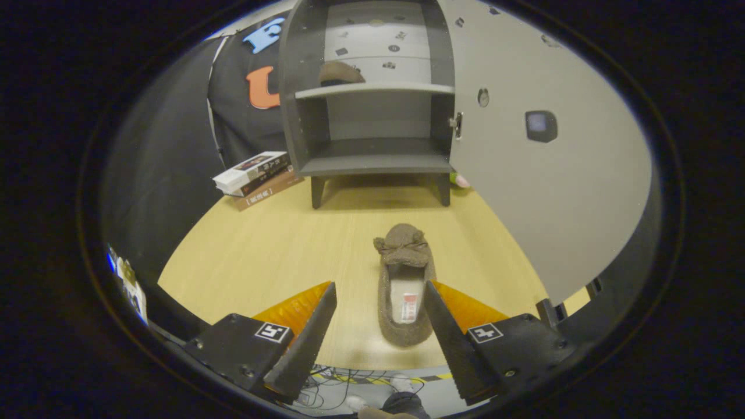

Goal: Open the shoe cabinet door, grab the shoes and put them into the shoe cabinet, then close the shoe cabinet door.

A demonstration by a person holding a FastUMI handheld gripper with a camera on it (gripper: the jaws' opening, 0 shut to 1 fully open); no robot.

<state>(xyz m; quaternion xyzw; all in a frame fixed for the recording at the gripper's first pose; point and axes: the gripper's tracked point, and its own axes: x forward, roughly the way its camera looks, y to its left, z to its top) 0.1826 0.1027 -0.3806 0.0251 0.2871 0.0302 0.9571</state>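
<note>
Shoes first: one fuzzy brown slipper (404,285) lies on the light wood tabletop (262,256), toe toward the grey shoe cabinet (372,116), heel between the spread fingers of the gripper (379,291). The tongs are released, nothing in them, and the slipper sits closer to the right finger than the left. A second brown slipper (340,74) is already on the cabinet's upper shelf, and the pale grey cabinet door (553,174) hangs wide open to the right.

So I'd say the step is grabbing this remaining shoe. Tip: shift a bit right so it's centred, drop lower, and pinch across the side walls near the opening, since soft fabric will squash and could slip. There's a stack of books (256,177) left of the cabinet; steer clear.
</note>
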